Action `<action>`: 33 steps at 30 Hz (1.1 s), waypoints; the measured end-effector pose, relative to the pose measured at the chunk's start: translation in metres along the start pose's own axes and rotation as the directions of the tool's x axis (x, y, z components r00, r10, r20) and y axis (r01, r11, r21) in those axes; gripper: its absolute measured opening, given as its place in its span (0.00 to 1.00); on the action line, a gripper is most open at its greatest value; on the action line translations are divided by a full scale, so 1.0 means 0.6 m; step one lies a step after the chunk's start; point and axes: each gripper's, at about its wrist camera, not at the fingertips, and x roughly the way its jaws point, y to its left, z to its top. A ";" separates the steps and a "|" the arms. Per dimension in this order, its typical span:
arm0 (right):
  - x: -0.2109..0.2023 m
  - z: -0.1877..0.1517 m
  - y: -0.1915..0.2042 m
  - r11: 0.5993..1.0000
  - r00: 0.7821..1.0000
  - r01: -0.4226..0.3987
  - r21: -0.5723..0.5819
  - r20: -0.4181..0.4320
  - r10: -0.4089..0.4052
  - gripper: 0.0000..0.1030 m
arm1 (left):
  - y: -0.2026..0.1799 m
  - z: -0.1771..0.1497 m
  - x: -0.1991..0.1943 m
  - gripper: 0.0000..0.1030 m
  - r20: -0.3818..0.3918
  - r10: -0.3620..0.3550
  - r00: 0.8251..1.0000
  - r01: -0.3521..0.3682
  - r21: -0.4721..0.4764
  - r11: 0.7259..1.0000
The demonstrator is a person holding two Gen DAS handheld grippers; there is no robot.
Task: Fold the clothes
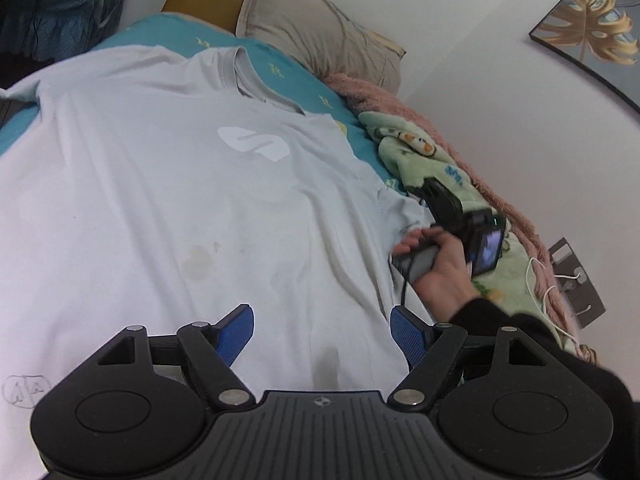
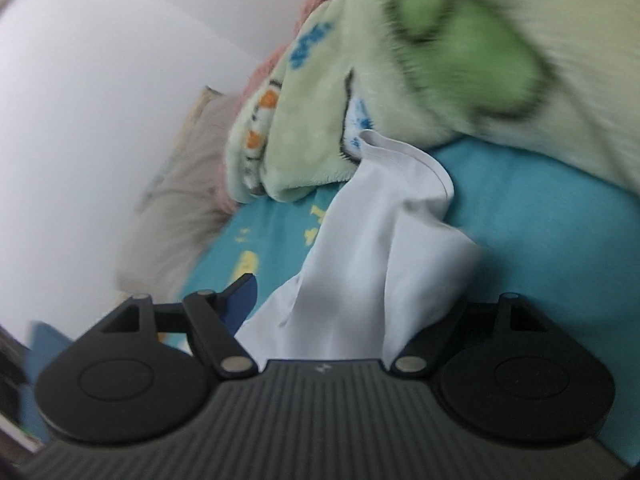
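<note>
the sleeve stage of the fold is judged to be in hand. the pale t-shirt (image 1: 168,184) is spread front-up across the teal sheet (image 1: 168,28), filling the centre and left of the left wrist view, collar toward the top. a white logo is seen mid-chest, faint stains lower down, creases at the right.

the left gripper (image 1: 322,334) is held over the hem at the bottom, jaws apart, nothing clamped. the right gripper (image 2: 320,320) is seen at the right sleeve (image 2: 384,240), bunched mid-frame beside the green blanket (image 2: 400,60); cloth lies between its jaws, one finger hidden, so a grip cannot be told. next, a firm pinch is called for, then the sleeve carried inward.
</note>
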 end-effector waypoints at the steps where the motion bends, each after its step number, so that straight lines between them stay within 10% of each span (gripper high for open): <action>1: 0.017 0.005 0.010 0.998 0.999 0.035 -0.043 -0.014 -0.036 0.58 | 0.000 0.000 0.006 0.75 -0.004 0.005 1.000 -0.005 0.005 1.000; 4: 0.041 0.033 0.021 0.986 0.989 0.135 -0.102 -0.051 -0.140 0.10 | 0.005 0.007 0.019 0.75 0.000 0.018 1.000 -0.018 -0.017 1.000; 11: 0.001 0.125 0.073 0.936 0.985 0.174 -0.306 0.036 -0.171 0.07 | 0.002 0.032 0.011 0.75 0.042 0.093 0.995 -0.094 0.021 0.995; 16: -0.028 0.122 0.184 0.826 0.972 0.232 -0.514 0.147 -0.181 0.07 | 0.005 0.044 -0.021 0.75 0.083 0.171 0.982 -0.176 0.058 0.983; 22: -0.058 0.014 0.334 0.616 0.956 0.285 -0.735 0.264 -0.127 0.07 | 0.032 0.075 -0.078 0.77 0.144 0.236 0.961 -0.241 0.023 0.970; 26: -0.057 -0.129 0.413 0.368 0.949 0.307 -0.878 0.312 -0.047 0.07 | 0.068 0.103 -0.113 0.78 0.171 0.256 0.951 -0.251 -0.051 0.967; 30: -0.029 -0.290 0.440 0.151 0.968 0.248 -0.957 0.250 -0.006 0.07 | 0.109 0.115 -0.135 0.78 0.183 0.288 0.940 -0.274 -0.096 0.957; 33: -0.001 -0.383 0.435 0.068 0.982 0.187 -0.980 0.186 -0.027 0.07 | 0.135 0.118 -0.136 0.79 0.167 0.314 0.935 -0.298 -0.113 0.948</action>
